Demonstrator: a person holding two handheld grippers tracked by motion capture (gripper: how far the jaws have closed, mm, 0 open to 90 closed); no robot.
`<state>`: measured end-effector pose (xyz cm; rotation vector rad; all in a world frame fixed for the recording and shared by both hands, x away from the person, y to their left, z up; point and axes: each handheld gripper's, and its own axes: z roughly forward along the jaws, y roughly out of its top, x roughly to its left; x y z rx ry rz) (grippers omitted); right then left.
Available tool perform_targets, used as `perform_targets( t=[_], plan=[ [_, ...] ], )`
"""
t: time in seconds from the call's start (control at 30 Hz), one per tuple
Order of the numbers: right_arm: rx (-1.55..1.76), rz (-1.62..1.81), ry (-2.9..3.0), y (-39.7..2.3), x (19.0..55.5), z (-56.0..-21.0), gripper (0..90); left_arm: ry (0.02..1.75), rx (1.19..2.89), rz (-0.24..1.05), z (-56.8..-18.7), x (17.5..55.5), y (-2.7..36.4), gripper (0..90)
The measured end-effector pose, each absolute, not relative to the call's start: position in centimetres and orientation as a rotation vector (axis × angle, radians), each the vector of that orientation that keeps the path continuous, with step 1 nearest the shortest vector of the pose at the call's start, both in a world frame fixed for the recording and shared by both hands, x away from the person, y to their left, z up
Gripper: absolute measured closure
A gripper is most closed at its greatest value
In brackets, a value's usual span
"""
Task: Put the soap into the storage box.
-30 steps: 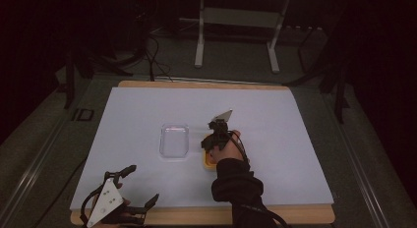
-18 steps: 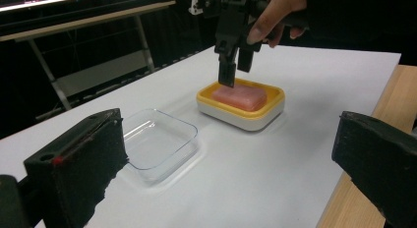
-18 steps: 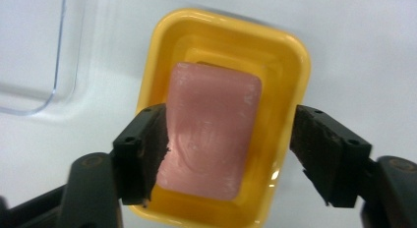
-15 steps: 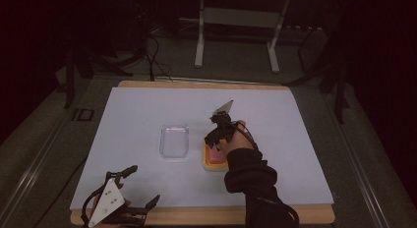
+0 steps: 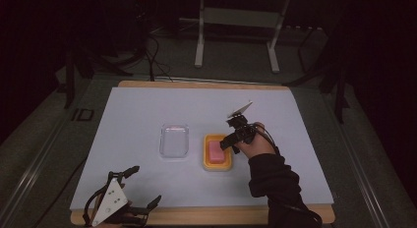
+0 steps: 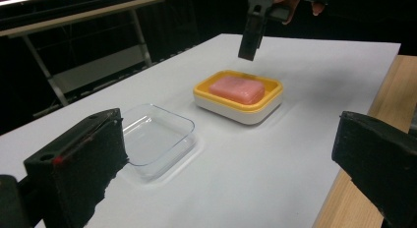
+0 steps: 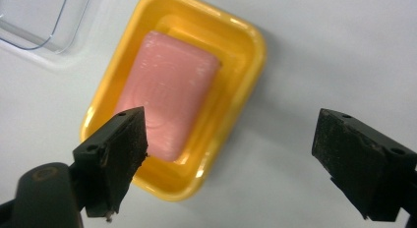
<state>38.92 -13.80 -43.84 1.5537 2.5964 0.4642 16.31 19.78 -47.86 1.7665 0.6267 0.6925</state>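
- With jaws having just been opening and nothing between them, right tool (image 5: pixel 227 144) hovering over pink soap (image 7: pixel 169 93).
- Soap resting below in yellow dish (image 7: pixel 246 75), seemingly released.
- Left tool (image 5: pixel 142 188) open, idle on tabletop (image 5: pixel 295 179).

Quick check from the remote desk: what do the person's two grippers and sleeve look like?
Both grippers are black with two blocky black jaws. The left gripper carries a grey three-cornered plate dotted with small holes and a looping black cable. The right gripper has a similar plate and cable; the hand comes out of a black sleeve.
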Motion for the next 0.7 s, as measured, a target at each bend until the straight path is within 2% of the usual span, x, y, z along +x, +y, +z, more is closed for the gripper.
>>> perform_targets(
  t=[0.27,0.7],
  plan=[
    [1.393,0.553,2.558,-17.0,37.4,-42.8,12.9,0.637,1.761,0.673,-47.9,16.4,19.9,0.3],
    [1.329,0.683,2.506,-22.0,34.5,-42.8,13.8,0.653,1.768,0.672,-48.1,16.6,19.8,0.3]
  ],
)
